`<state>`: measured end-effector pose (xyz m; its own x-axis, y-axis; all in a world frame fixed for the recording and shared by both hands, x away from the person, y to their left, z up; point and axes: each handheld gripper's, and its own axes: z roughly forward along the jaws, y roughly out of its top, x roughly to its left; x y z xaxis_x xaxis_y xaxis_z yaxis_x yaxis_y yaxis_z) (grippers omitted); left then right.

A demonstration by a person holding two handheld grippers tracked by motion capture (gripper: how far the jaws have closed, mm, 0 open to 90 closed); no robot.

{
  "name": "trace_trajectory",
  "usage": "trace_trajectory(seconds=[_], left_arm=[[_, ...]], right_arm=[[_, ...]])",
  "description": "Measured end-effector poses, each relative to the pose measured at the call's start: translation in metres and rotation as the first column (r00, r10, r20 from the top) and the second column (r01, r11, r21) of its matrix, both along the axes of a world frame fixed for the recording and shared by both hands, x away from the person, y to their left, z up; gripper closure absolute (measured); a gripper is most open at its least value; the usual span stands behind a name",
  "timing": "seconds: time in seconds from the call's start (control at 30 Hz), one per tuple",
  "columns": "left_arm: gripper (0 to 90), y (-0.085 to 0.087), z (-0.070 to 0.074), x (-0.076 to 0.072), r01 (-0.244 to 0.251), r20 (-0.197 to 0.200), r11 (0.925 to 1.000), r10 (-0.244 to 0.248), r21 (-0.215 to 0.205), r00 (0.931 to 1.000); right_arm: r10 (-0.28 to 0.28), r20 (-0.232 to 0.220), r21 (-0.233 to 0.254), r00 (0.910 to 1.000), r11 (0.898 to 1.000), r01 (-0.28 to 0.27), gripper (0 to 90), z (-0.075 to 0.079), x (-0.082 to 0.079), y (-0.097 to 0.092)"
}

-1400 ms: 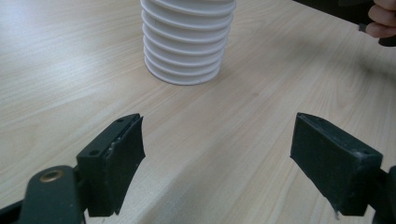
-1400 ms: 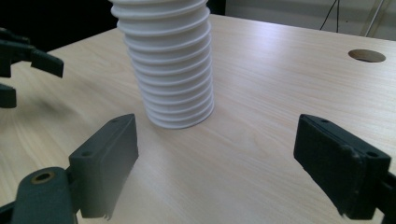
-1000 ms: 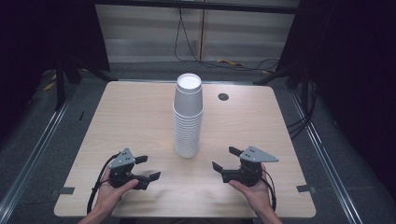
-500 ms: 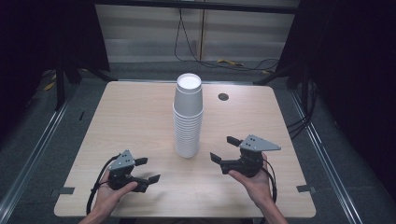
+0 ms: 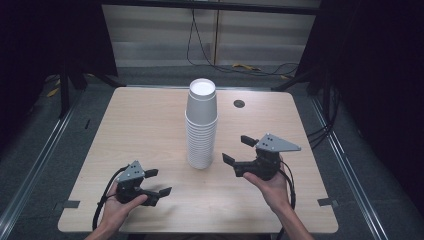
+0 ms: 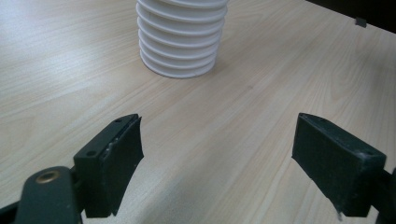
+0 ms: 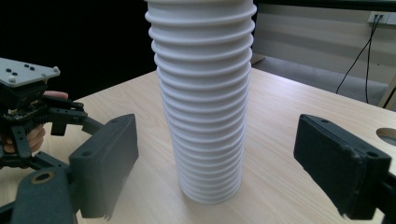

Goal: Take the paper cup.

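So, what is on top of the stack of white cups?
Nothing rests on the stack of white cups; the flat white bottom of the uppermost, upside-down cup is bare. Its inside and the table beneath are covered.

One stack of cups is standing on the surface. Two tools are hovering near it: the left tool and the right tool. One round hole is showing in the surface.

A tall stack of white paper cups stands upright, mouths down, near the middle of the worktop. The ribbed rims crowd close together down its side, and the top cup's flat base faces up.
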<state>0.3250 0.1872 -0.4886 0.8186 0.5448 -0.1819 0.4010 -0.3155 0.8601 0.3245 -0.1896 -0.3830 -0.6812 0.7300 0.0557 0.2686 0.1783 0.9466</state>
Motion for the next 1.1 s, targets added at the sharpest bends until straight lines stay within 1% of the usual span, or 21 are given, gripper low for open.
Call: trace_trajectory(seconds=[0.03,0.07,0.13,0.23,0.3,0.37,0.47,0.53,0.6,0.67,0.8,0.87,0.93,1.0,1.03,1.1], left_arm=[[15.9,0.0,0.0,0.0,0.0,-0.001,1.0,0.0,-0.001,1.0],[15.9,0.0,0.0,0.0,0.0,0.0,1.0,0.0,-0.001,1.0],[15.9,0.0,0.0,0.0,0.002,0.0,1.0,-0.002,0.001,1.0],[15.9,0.0,0.0,0.0,0.004,0.0,1.0,-0.004,0.0,1.0],[15.9,0.0,0.0,0.0,0.009,0.001,1.0,-0.009,-0.002,1.0],[15.9,-0.001,-0.001,0.0,0.011,-0.001,0.9999,-0.011,-0.001,0.9999],[15.9,-0.001,-0.001,0.001,0.01,-0.001,1.0,-0.01,-0.001,1.0],[15.9,0.0,-0.001,0.001,0.008,-0.001,1.0,-0.008,0.001,1.0],[15.9,0.0,-0.001,0.001,0.006,-0.003,1.0,-0.006,0.001,1.0],[15.9,0.0,-0.001,0.001,0.007,-0.002,1.0,-0.007,0.0,1.0],[15.9,0.0,-0.001,0.001,0.008,-0.001,1.0,-0.008,0.0,1.0],[15.9,0.0,-0.001,0.001,0.003,-0.006,0.9999,-0.003,0.011,1.0],[16.0,0.0,-0.002,0.001,0.004,-0.008,0.9999,-0.003,0.01,1.0],[16.0,0.0,-0.001,0.001,0.003,-0.008,1.0,-0.003,0.009,1.0],[16.0,0.0,-0.001,0.001,0.004,-0.007,1.0,-0.004,0.009,1.0],[16.4,0.0,0.0,0.001,-0.004,0.007,1.0,0.004,0.008,1.0]], right_arm=[[0.002,-0.002,0.008,1.0,1.0,-0.002,13.7,0.001,0.001,0.0],[0.002,-0.005,0.026,1.0,1.0,-0.002,13.7,0.002,0.002,0.0],[0.001,0.003,0.014,1.0,1.0,-0.001,13.7,0.005,0.004,0.001],[0.008,-0.002,0.02,1.0,1.0,-0.008,13.6,0.007,0.005,0.002],[0.011,0.007,0.018,0.9999,1.0,-0.011,13.6,0.008,0.006,0.004],[0.026,0.031,0.028,0.9992,0.999,-0.027,13.6,0.011,0.008,0.006],[0.034,0.033,0.034,0.9989,0.999,-0.035,13.8,0.013,0.01,0.009],[0.045,0.037,0.034,0.9983,0.998,-0.046,13.8,0.018,0.012,0.011],[0.055,0.034,0.035,0.9979,0.998,-0.056,13.7,0.021,0.014,0.013],[0.043,0.036,0.037,0.9984,0.998,-0.044,13.3,0.024,0.015,0.014],[0.046,0.034,0.042,0.9983,0.998,-0.048,13.4,0.029,0.019,0.015],[0.05,0.03,0.045,0.9983,0.998,-0.051,13.5,0.033,0.021,0.015],[0.053,0.03,0.046,0.9981,0.997,-0.054,13.5,0.034,0.022,0.015],[0.078,0.016,0.048,0.9969,0.996,-0.078,14.2,0.039,0.024,0.016],[0.081,0.011,0.054,0.9967,0.995,-0.081,14.2,0.042,0.025,0.017],[0.094,0.024,0.063,0.9953,0.993,-0.096,14.2,0.05,0.027,0.019]])
